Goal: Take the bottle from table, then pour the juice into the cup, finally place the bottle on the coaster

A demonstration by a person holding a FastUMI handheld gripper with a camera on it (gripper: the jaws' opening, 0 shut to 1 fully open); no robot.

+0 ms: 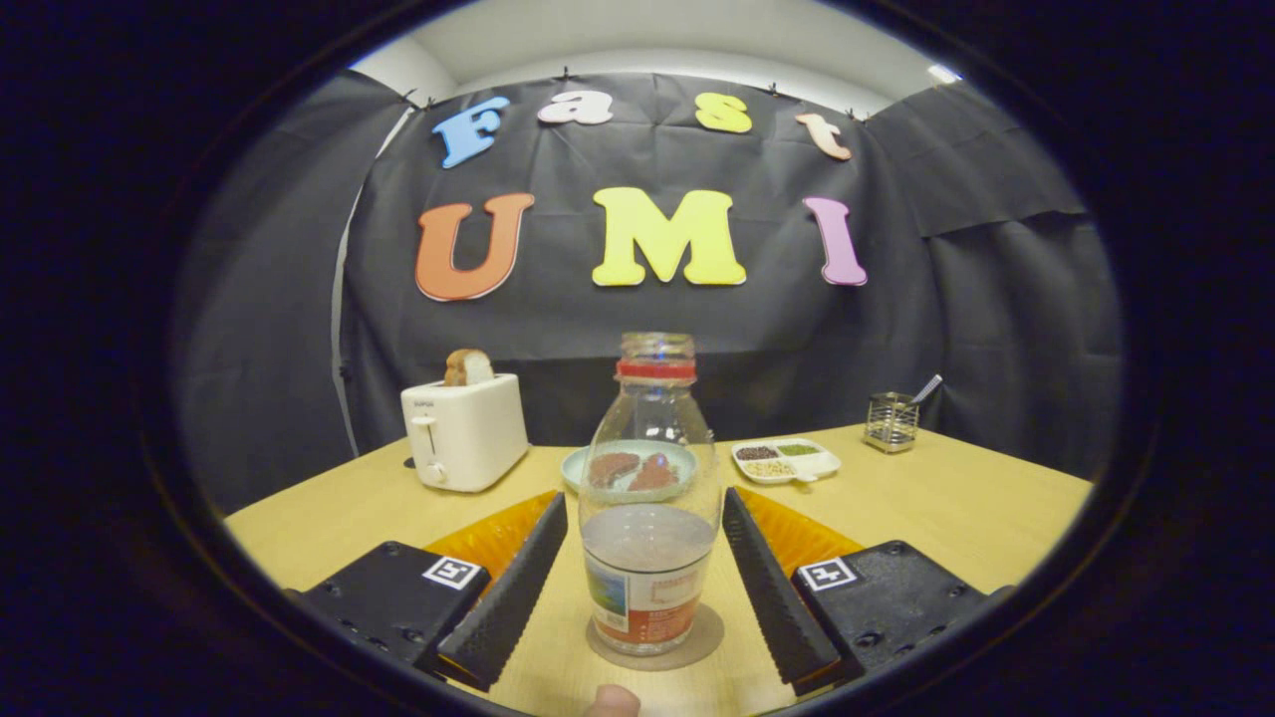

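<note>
— What does the bottle (649, 498) look like?

— Clear glass, upright, with a red ring around its neck and no cap on its open mouth. A printed label wraps the lower part, and a cloudy, pale liquid fills roughly the bottom third. It stands on a round brownish coaster (697, 642) on the wooden table (956, 508).

— And the gripper (645, 523)?

— Spread wide. The bottle sits between the two ribbed black fingers (508, 588), with a clear gap on each side, so neither finger presses on it. A fingertip (612, 701) of the person shows just below the coaster.

— What containers are beyond it?

— Seen through the glass, a pale green plate (578, 463) holds a couple of reddish-brown pieces. To its right is a white divided tray (787, 460): dark seeds in one compartment, green ones in another, pale beans in a third. Further right, a small wire holder (890, 422) has a utensil handle sticking out.

— Anything else?

— A white toaster (464, 432) stands well to the left, with a slice of bread (468, 367) standing up out of its slot.
</note>
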